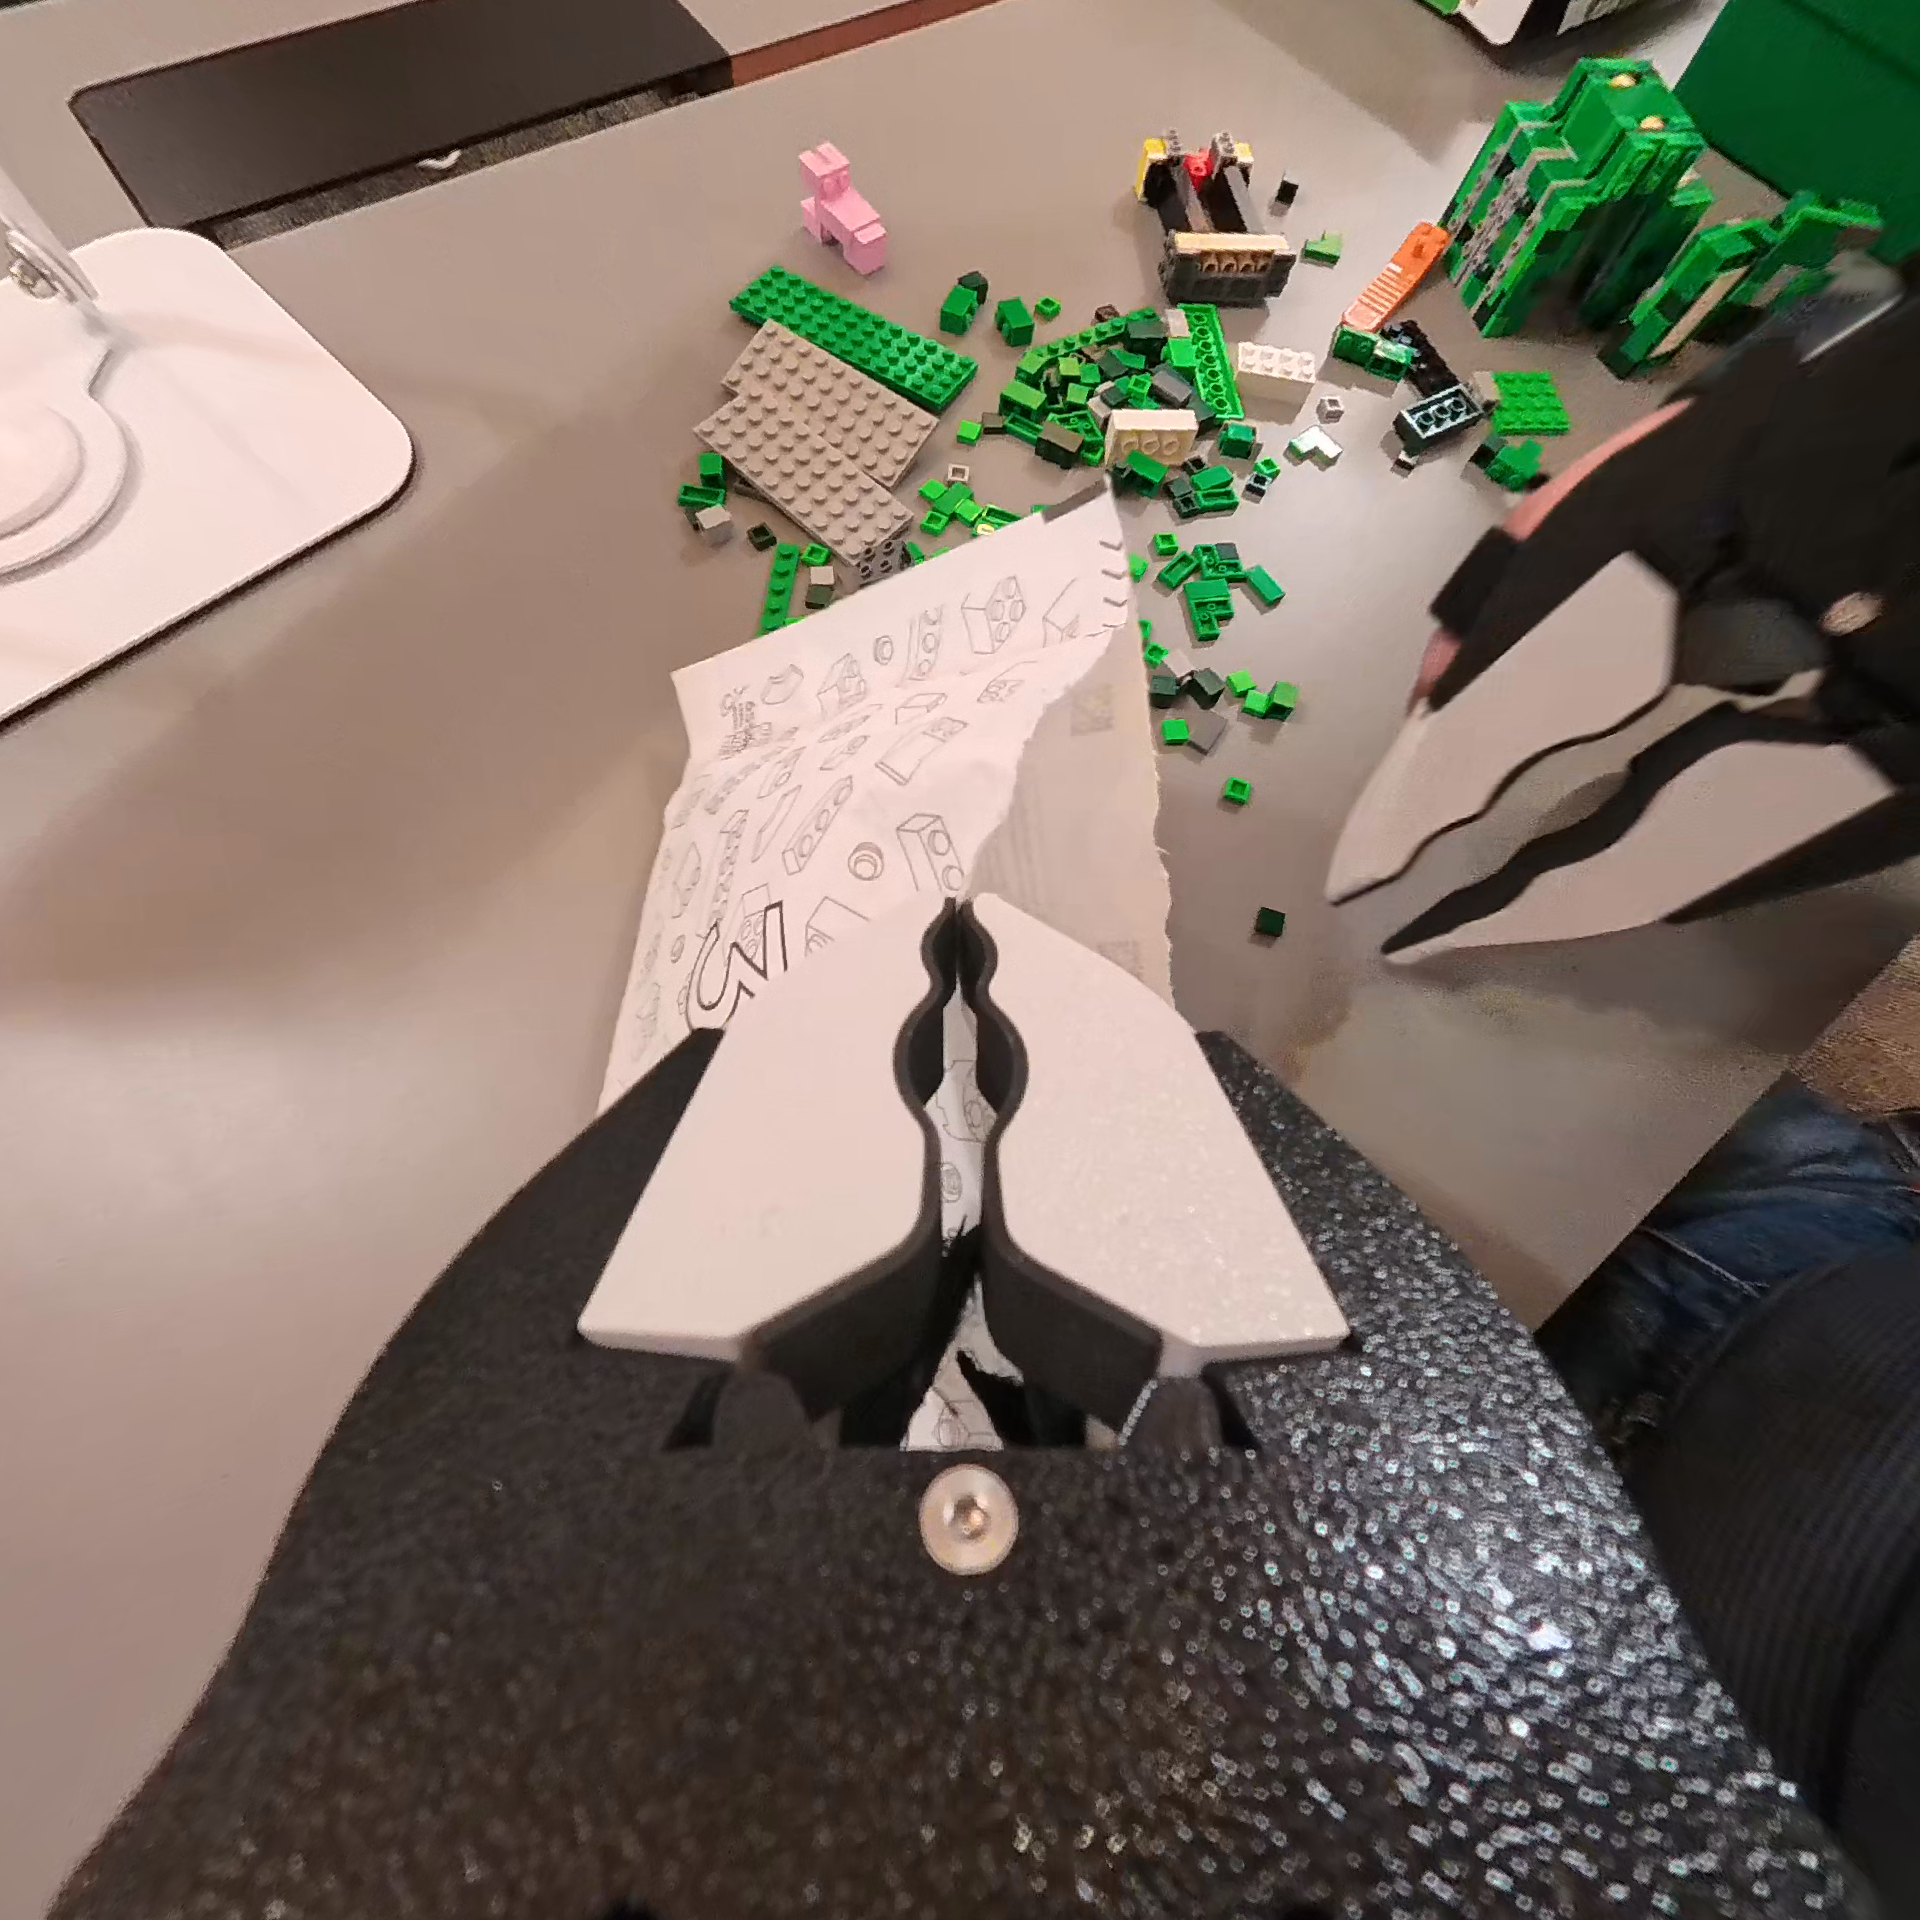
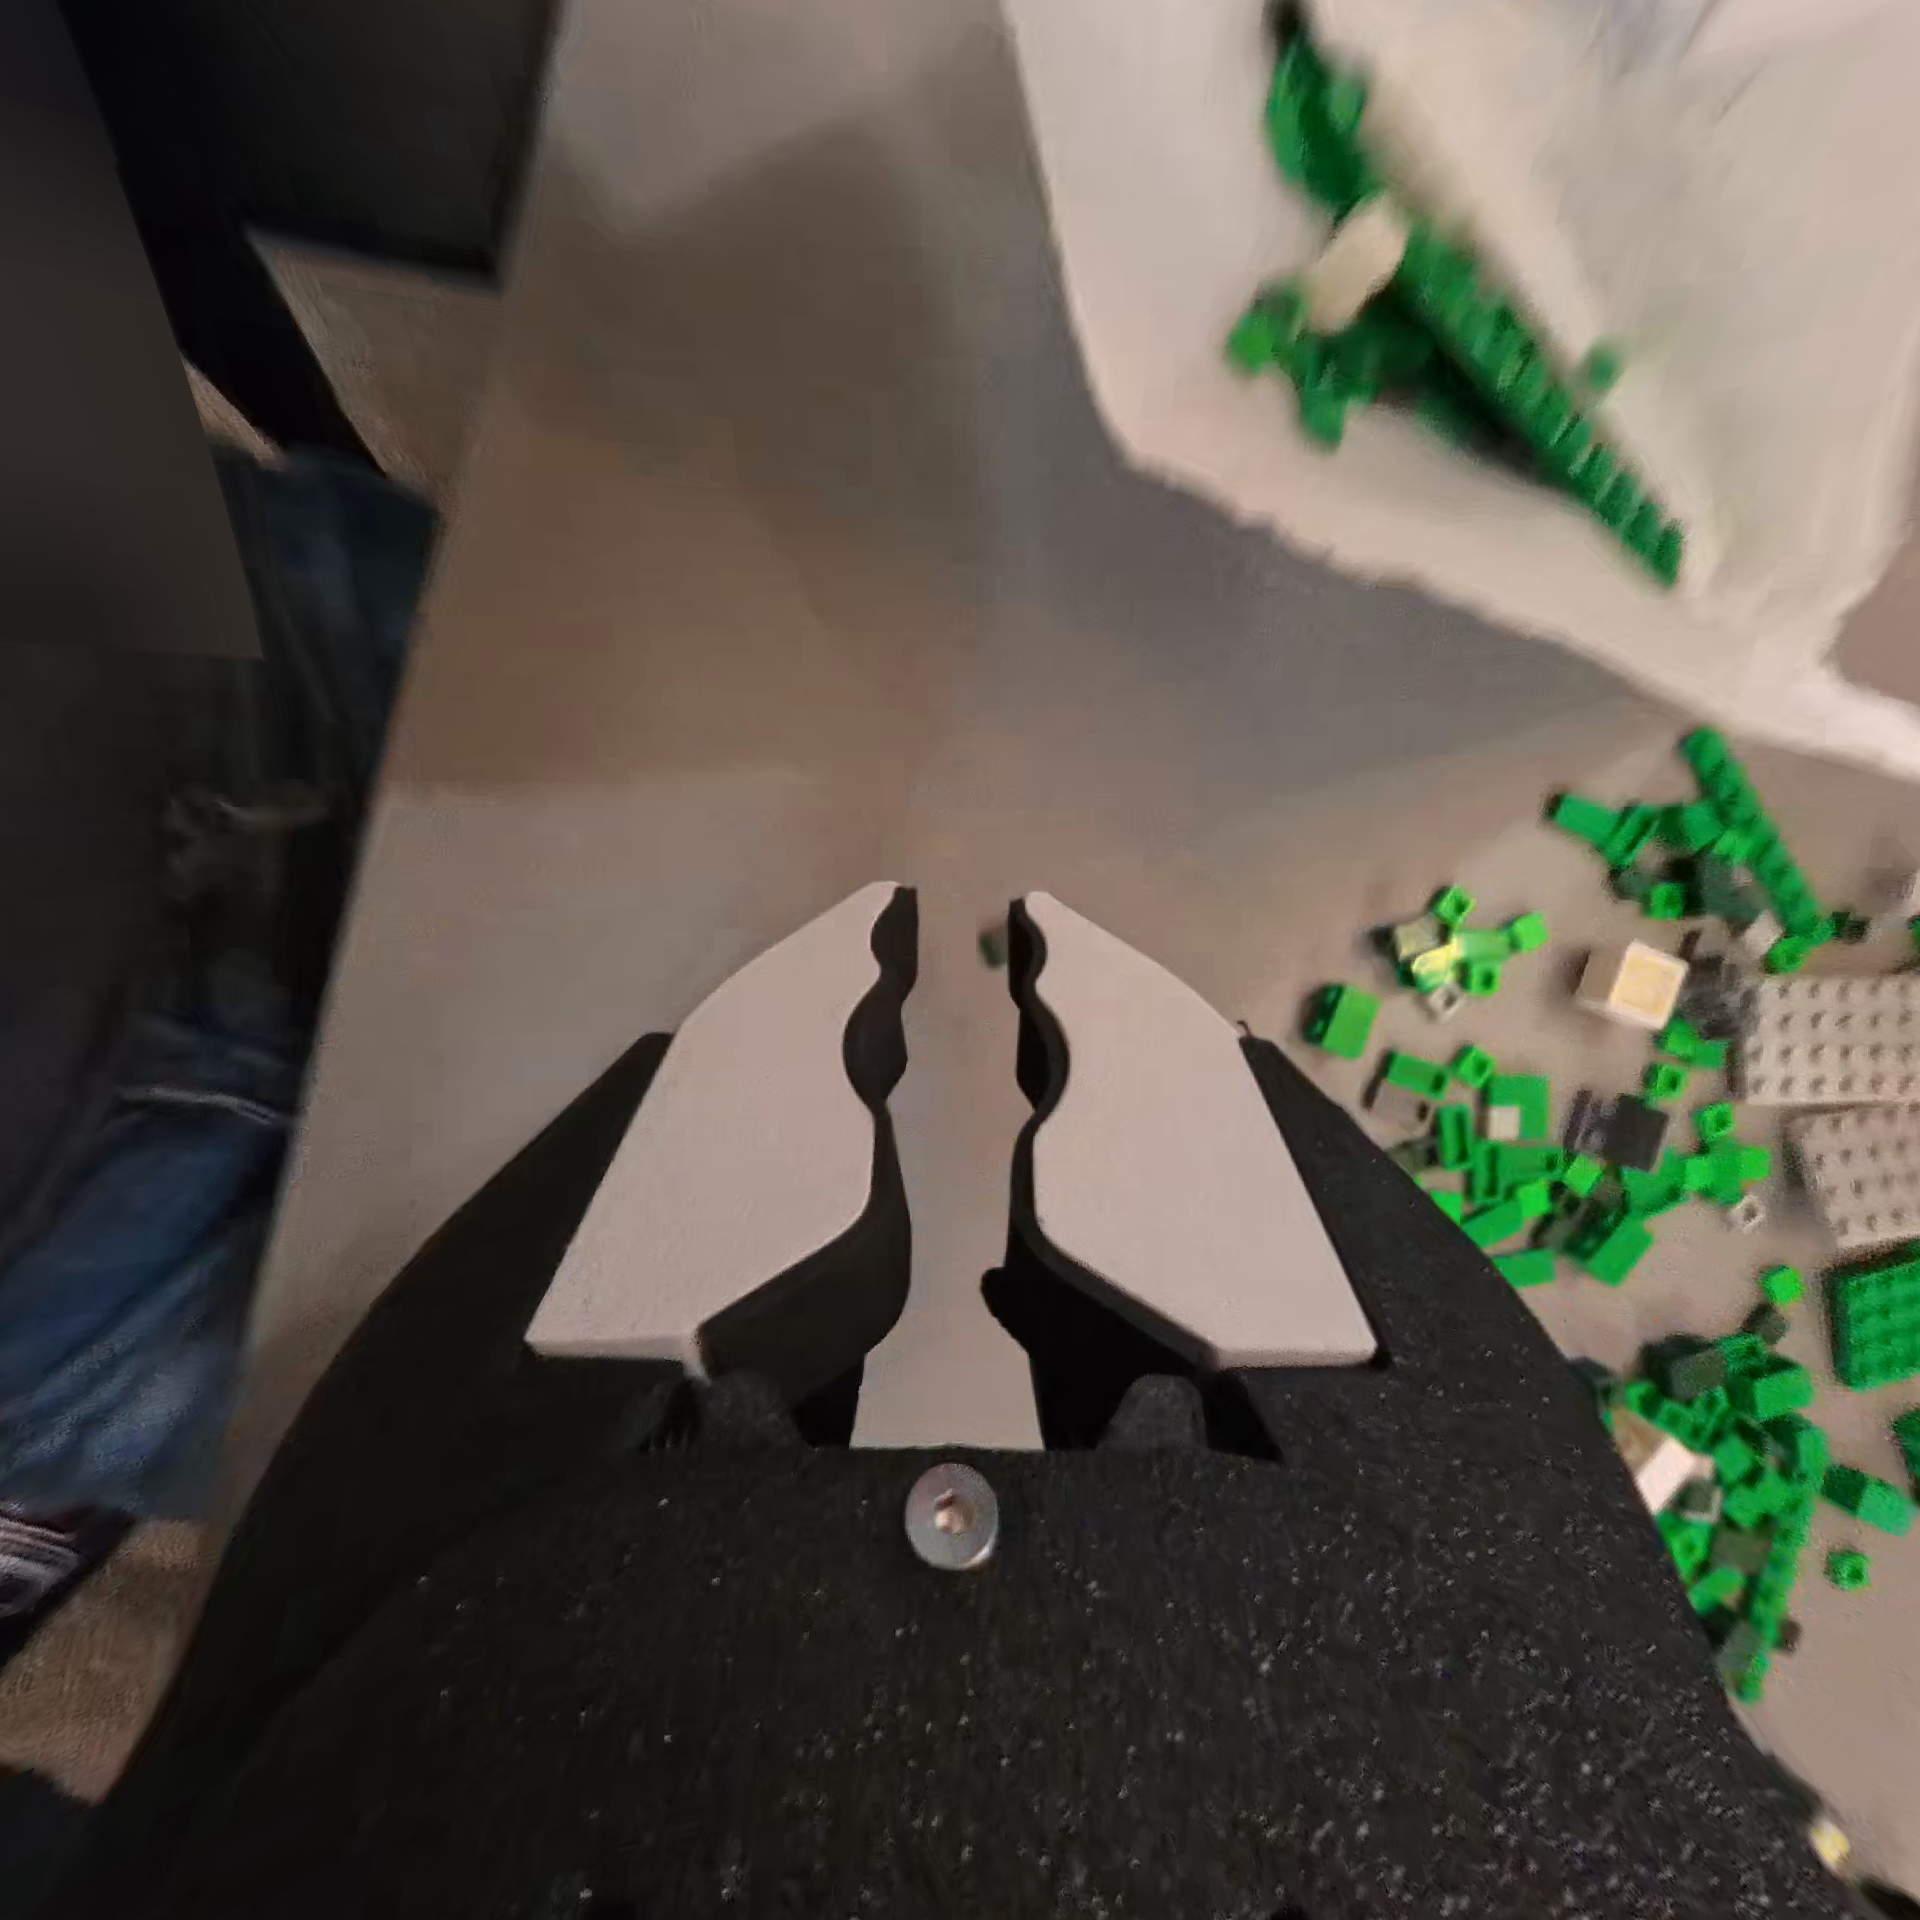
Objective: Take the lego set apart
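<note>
My left gripper [image 1: 964,912] is shut on a torn white paper bag [image 1: 862,748] printed with brick outlines and holds it above the grey table [image 1: 416,831]. In the right wrist view the bag [image 2: 1195,260] is blurred at the upper right, with green pieces [image 2: 1455,312] showing in it. My right gripper [image 2: 964,920] is open and empty, low over the table's near edge. It also shows in the left wrist view [image 1: 1371,920], right of the bag. Loose green bricks [image 1: 1122,384] lie scattered beyond the bag. A green built model [image 1: 1579,197] stands at the far right.
Grey plates [image 1: 810,436] and a green plate [image 1: 852,332] lie left of the pile. A pink figure [image 1: 842,208], a small black build [image 1: 1216,229] and an orange separator [image 1: 1392,275] lie behind. A white pad [image 1: 156,416] is at far left. A person's jeans [image 2: 156,1143] show beside the table edge. Across from one pair of fingers to the other is roughly 12 cm. The green plate [image 1: 852,332] is about equally far from each gripper, around 30 cm.
</note>
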A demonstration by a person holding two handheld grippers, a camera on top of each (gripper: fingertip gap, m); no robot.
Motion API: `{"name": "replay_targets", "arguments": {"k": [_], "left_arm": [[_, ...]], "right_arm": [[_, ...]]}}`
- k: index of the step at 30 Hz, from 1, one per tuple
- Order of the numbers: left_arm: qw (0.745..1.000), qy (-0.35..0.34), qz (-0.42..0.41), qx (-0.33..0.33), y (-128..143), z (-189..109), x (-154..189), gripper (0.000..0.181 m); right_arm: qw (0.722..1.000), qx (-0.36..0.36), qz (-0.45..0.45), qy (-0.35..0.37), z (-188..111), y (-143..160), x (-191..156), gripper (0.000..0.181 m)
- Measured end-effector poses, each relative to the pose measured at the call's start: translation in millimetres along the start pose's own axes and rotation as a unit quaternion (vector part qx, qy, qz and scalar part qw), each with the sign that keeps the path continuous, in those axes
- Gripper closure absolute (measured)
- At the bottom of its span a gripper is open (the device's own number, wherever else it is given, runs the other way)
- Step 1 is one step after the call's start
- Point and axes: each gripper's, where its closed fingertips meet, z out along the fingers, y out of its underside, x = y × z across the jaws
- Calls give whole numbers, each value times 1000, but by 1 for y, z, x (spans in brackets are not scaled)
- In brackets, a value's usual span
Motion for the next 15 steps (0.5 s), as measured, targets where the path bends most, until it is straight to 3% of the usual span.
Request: {"name": "replay_targets", "arguments": {"k": [3,7,15], "left_arm": [[1000,0,3,-5,1,1,1,181],[1000,-2,5,-4,1,1,2,181],[1000,1,5,-6,1,2,2,181]], "right_arm": [[1000,-30,1,-1,18,22,0,163],[999,-11,41,-4,25,23,9,164],[999,-35,28,-7,31,31,8,173]]}}
